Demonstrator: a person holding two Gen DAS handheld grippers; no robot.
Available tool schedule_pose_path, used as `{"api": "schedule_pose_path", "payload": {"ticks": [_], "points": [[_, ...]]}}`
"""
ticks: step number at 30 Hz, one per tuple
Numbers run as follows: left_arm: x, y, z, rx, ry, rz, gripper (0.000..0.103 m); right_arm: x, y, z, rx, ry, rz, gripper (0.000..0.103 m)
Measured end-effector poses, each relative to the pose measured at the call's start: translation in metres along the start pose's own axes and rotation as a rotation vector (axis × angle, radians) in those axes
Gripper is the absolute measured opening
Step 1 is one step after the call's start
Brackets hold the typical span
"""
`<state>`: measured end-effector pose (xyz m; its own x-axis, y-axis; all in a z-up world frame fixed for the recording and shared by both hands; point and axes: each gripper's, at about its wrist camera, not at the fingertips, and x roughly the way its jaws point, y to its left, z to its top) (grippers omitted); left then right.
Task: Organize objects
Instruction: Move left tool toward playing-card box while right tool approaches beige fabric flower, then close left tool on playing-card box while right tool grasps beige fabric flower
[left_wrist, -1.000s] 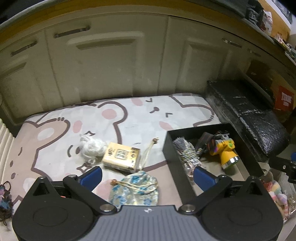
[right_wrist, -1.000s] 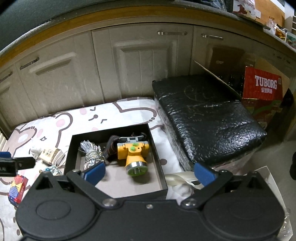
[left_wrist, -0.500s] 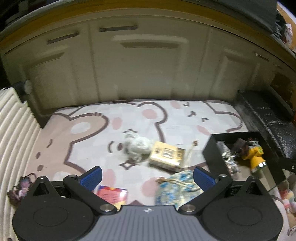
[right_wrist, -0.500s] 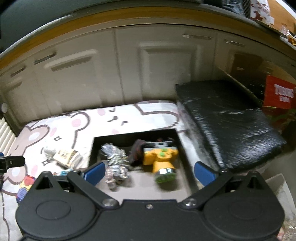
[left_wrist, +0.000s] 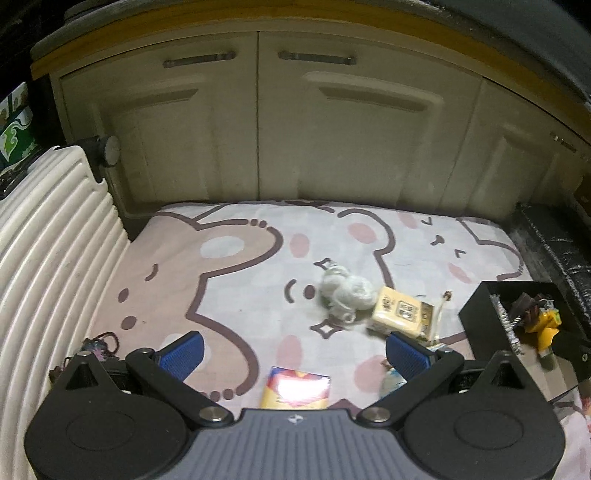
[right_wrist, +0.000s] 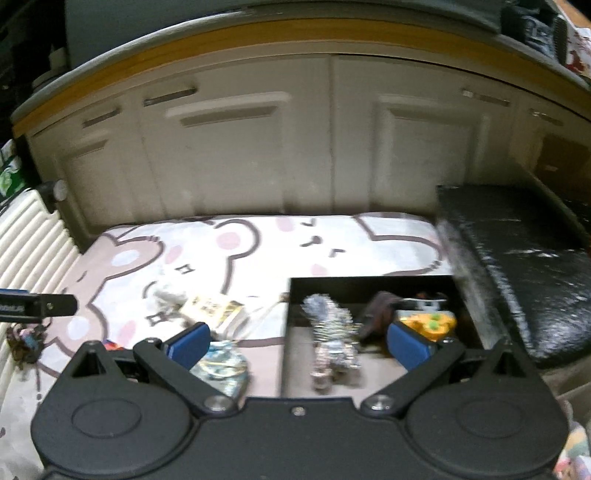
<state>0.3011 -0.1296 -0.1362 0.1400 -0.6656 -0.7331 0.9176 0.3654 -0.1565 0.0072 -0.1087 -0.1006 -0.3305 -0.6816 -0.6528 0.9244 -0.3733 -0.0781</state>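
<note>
On the bear-print mat lie a white yarn ball, a yellow box, a red and yellow packet and a blue floral pouch. My left gripper is open and empty, hovering above the packet. The black tray holds a silver tinsel piece and a yellow headlamp. My right gripper is open and empty, above the tray's near left part. The tray also shows in the left wrist view.
Cream cabinet doors stand behind the mat. A white ribbed suitcase borders the left. A black wrapped block sits on the right. A dark beaded trinket lies at the mat's left edge.
Both grippers have swung to the left. The left view now takes in the suitcase and the packet; the right view now shows the mat objects beside the tray. Both jaws stay open.
</note>
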Motion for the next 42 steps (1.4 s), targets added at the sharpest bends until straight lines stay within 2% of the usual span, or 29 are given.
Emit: {"api": "schedule_pose_path", "payload": {"ticks": [7, 11, 17, 23, 34, 36, 38, 42], "points": [[0.005, 0.012, -0.004, -0.008, -0.001, 0.002, 0.103, 0.006, 0.022, -0.004, -0.005, -0.006, 0.042, 0.103], [0.011, 0.017, -0.007, 0.005, 0.002, 0.018, 0.103, 0.007, 0.029, -0.011, 0.033, -0.023, 0.087, 0.103], [0.023, 0.025, -0.012, -0.002, 0.042, 0.001, 0.103, 0.012, 0.049, -0.030, -0.057, -0.045, 0.090, 0.103], [0.041, 0.023, -0.021, 0.043, 0.107, 0.021, 0.103, 0.017, 0.066, -0.052, -0.132, -0.028, 0.113, 0.103], [0.071, 0.023, -0.038, 0.048, 0.239, -0.019, 0.103, 0.034, 0.085, -0.088, -0.196, 0.051, 0.177, 0.103], [0.075, 0.024, -0.040, 0.039, 0.267, -0.032, 0.103, 0.035, 0.089, -0.092, -0.215, 0.055, 0.185, 0.101], [0.079, 0.026, -0.041, 0.030, 0.296, -0.042, 0.103, 0.037, 0.091, -0.096, -0.229, 0.065, 0.202, 0.093], [0.082, 0.026, -0.043, 0.027, 0.321, -0.050, 0.103, 0.041, 0.094, -0.100, -0.219, 0.092, 0.233, 0.089]]}}
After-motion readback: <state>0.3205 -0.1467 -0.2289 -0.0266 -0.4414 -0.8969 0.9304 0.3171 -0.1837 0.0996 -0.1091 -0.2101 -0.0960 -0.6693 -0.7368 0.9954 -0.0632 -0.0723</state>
